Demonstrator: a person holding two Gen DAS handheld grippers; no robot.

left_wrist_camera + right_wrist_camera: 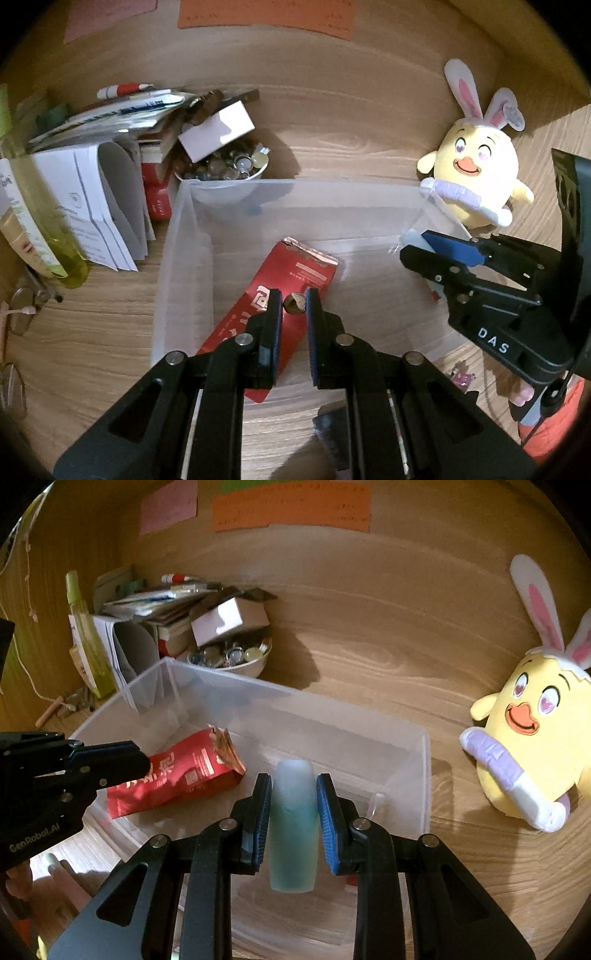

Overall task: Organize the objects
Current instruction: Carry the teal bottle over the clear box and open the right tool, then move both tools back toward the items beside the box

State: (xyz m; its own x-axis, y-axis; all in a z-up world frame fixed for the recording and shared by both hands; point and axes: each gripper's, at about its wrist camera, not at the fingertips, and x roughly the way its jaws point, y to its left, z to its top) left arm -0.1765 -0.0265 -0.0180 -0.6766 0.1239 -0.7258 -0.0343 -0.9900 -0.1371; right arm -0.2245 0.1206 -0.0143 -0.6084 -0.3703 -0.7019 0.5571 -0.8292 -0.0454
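The clear plastic bin (pixel 424 760) is the landmark: rectangular, w/ thin see-through walls, standing on the wood-grain bench (pixel 369 646). Inside it lies a red foil pouch (pixel 173 779), flat and glossy, its top edge torn open and showing a copper-colour lining.

Over the bin, the right hand-held gripper (pixel 294 794) is clamped on a frosted bottle (pixel 293 823), a rounded cylinder, pale at the cap and teal lower down; the blue ribbed pads press on both its sides. The left hand-held gripper (pixel 292 306) is above the red pouch, jaws nearly together and pinching a small brownish nugget (pixel 294 303) at the very tips; what it is made of I cannot tell.

Behind the bin, at its far-left corner, a white bowl (pixel 251 666) is full of small shiny round pieces, glass and metal by the look. A white cardboard box (pixel 229 622) rests tilted on top of the bowl. Left of the bowl is a pile of papers & booklets (pixel 147 609), w/ a red-white marker (pixel 181 578) on top. A tall yellow-green bottle (pixel 86 627) stands left of the bin.

Right of the bin sits a soft yellow plush chick (pixel 535 746) w/ white-pink rabbit ears, near the bin.
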